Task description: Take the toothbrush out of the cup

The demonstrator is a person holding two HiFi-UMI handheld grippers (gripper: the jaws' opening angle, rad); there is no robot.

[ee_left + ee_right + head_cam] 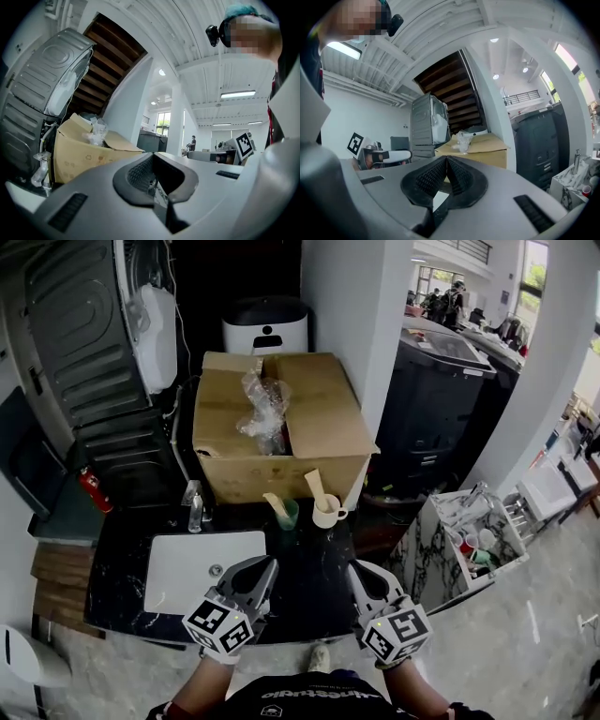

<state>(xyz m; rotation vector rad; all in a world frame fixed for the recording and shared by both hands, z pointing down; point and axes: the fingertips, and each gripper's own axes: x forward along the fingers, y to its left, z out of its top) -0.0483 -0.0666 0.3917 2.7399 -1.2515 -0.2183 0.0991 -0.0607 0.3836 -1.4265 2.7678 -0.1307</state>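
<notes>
In the head view a green cup point(287, 514) and a cream mug point(327, 513) stand side by side on the dark counter point(305, 592), just in front of a cardboard box. A beige toothbrush point(275, 504) leans out of the green cup, and another beige toothbrush point(314, 487) out of the mug. My left gripper point(266, 564) is shut and empty, short of the green cup. My right gripper point(354, 568) is also shut and empty, short of the mug. In each gripper view the jaws point(152, 157) point(446, 159) meet with nothing between them and hide the cups.
The cardboard box point(272, 423) with crumpled plastic fills the back of the counter. A white sink basin point(187, 573) lies at the left, with a small bottle point(195, 509) behind it. A white rack of dishes point(469, 545) sits lower right, and a black cabinet point(436, 399) beyond it.
</notes>
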